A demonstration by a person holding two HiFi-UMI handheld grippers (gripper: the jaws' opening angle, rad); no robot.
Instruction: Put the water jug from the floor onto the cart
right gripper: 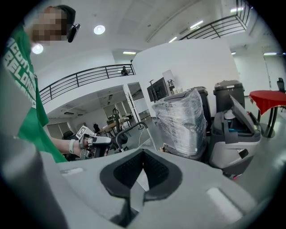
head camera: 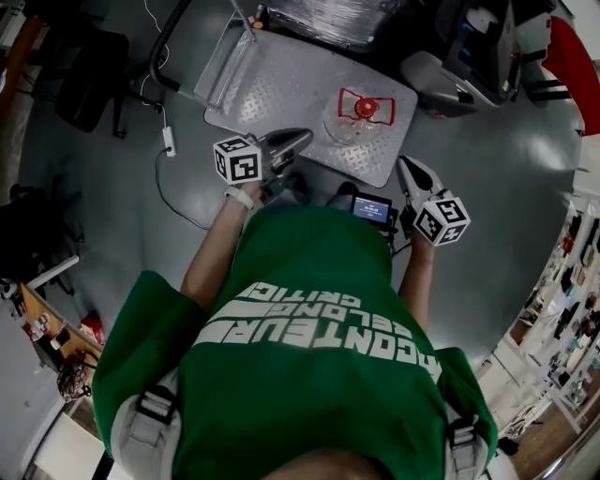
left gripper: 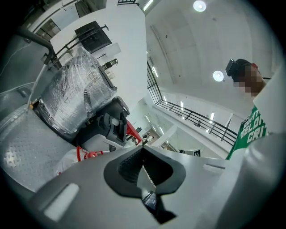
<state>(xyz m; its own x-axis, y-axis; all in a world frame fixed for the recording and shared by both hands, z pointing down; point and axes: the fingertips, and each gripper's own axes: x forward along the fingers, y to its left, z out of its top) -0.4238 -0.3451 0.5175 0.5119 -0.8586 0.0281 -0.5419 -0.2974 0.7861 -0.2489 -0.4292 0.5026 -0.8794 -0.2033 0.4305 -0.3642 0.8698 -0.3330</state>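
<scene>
On the cart [head camera: 281,84] the water jug [head camera: 364,114] stands upright, so the left claw [head camera: 298,138] and right claw [head camera: 406,167] are pressed together, empty, apparently done.

Cut off at the head view's top edge, the wrapped load [head camera: 328,17]; cropped at upper right, the red table [head camera: 574,58]; too small to identify at the right edge, shelf goods [head camera: 574,309]; mostly hidden behind the left gripper [left gripper: 143,150] in its own view's lower left, the water jug [left gripper: 87,155].
</scene>
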